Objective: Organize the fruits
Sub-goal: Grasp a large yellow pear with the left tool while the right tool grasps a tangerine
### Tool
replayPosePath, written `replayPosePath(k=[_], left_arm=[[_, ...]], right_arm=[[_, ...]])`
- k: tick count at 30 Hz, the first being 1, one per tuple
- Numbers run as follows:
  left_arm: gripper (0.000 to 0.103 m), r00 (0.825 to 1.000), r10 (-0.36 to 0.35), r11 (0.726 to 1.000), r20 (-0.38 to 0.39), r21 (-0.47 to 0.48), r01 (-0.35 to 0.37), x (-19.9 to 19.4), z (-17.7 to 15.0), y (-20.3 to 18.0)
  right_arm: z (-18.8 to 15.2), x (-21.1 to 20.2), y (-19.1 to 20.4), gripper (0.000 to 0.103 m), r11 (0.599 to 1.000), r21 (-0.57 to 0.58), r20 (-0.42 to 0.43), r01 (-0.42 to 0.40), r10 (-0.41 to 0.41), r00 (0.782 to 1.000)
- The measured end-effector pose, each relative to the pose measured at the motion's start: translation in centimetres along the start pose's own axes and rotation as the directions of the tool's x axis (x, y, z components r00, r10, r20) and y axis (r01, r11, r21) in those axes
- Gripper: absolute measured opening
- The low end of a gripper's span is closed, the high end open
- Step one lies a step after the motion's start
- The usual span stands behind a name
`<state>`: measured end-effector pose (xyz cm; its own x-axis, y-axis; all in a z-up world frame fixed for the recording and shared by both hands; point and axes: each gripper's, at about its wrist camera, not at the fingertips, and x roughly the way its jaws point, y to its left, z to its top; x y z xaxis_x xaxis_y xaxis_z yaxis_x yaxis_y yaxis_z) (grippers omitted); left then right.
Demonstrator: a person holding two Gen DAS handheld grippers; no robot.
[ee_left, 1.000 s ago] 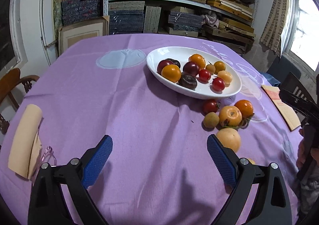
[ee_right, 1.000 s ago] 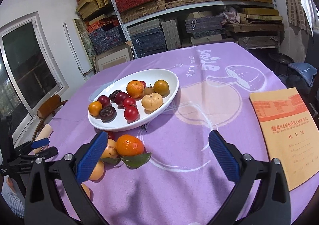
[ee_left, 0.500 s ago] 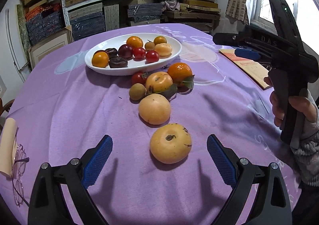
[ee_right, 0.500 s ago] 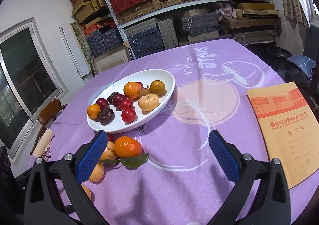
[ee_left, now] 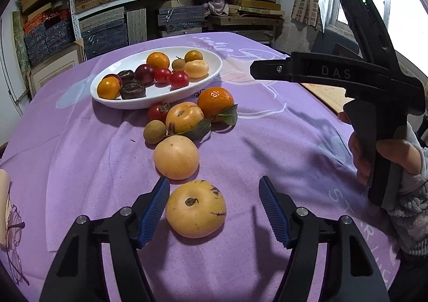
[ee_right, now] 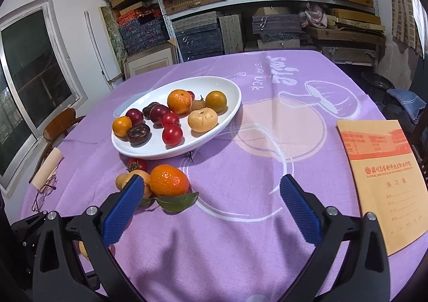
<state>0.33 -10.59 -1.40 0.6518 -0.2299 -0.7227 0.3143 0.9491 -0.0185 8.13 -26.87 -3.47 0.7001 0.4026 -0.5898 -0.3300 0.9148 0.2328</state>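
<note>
A white oval plate (ee_left: 214, 71) (ee_right: 230, 117) holds several small fruits. Loose on the purple cloth lie a leafy orange (ee_left: 215, 104) (ee_right: 168, 180), a yellow-orange fruit (ee_left: 184, 117), a cherry tomato (ee_left: 157, 112), a small brown fruit (ee_left: 154, 132), a pale round fruit (ee_left: 176, 157) and a yellow spotted fruit (ee_left: 195, 208). My left gripper (ee_left: 214, 192) is open, its blue fingers on either side of the yellow spotted fruit, apart from it. My right gripper (ee_right: 210, 192) is open and empty above the cloth, right of the leafy orange.
An orange booklet (ee_right: 379, 176) lies at the table's right edge. Glasses (ee_left: 13, 232) and a beige roll (ee_right: 46, 166) lie at the left edge. A wooden chair (ee_right: 57, 125) stands beyond. Shelves of boxes (ee_right: 240, 7) fill the back wall.
My left gripper has moved forward and narrowed around the yellow spotted fruit, which now lies between its fingers. The right gripper has shifted only slightly.
</note>
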Motion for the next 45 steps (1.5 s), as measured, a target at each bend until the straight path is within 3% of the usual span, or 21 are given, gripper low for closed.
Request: replayPosePath(k=[4,12,16,25,32,34,36,38,45], left_arm=[[0.047,1.0,0.025,0.999,0.008,-0.02,-0.025,0.2,0.0,0.7],[0.047,1.0,0.021,0.999,-0.012,-0.025,-0.021,-0.3,-0.9,1.1],[0.049,0.998,-0.024,0.997,-0.054,-0.075,0.02,0.1,-1.3,2.1],[0.048,0.999,0.007,0.999,-0.037,-0.038,-0.008,-0.2,-1.6,1.5],[0.048,0.998,0.059,0.997,-0.017,-0.041,-0.059,-0.6,-1.8,1.7],[0.048,0.997,0.081,0.995,-0.008,-0.056,-0.082,-0.9,-1.8,2.1],[0.048,0.995,0.104,0.992,-0.007,-0.075,-0.104,-0.9,-1.9,2.7],[0.048,0.994,0.111,0.989,-0.011,-0.095,-0.111,-0.9,-1.8,3.2],[0.048,0.994,0.11,0.99,-0.011,-0.083,-0.11,-1.0,-1.9,3.0]], right_arm=[[-0.2,0.4,0.6,0.099,0.999,-0.041,-0.016,0.007,-0.008,1.0],[-0.6,0.9,1.1,0.099,0.997,-0.071,-0.038,0.002,-0.005,0.999],[-0.6,1.0,1.1,0.099,0.997,-0.077,-0.039,0.001,-0.004,0.999],[-1.0,1.7,2.0,0.099,0.993,-0.118,-0.067,-0.001,-0.007,0.998],[-1.2,3.5,5.1,0.098,0.965,-0.261,-0.098,0.01,-0.037,0.995],[-0.7,4.4,5.6,0.096,0.962,-0.272,-0.114,0.007,-0.039,0.993],[-0.2,5.5,5.6,0.087,0.964,-0.264,-0.146,-0.006,-0.033,0.989],[0.0,6.5,5.3,0.07,0.972,-0.234,-0.187,-0.034,-0.011,0.982],[-0.5,7.7,3.8,0.069,0.986,-0.148,-0.243,-0.082,0.044,0.969]])
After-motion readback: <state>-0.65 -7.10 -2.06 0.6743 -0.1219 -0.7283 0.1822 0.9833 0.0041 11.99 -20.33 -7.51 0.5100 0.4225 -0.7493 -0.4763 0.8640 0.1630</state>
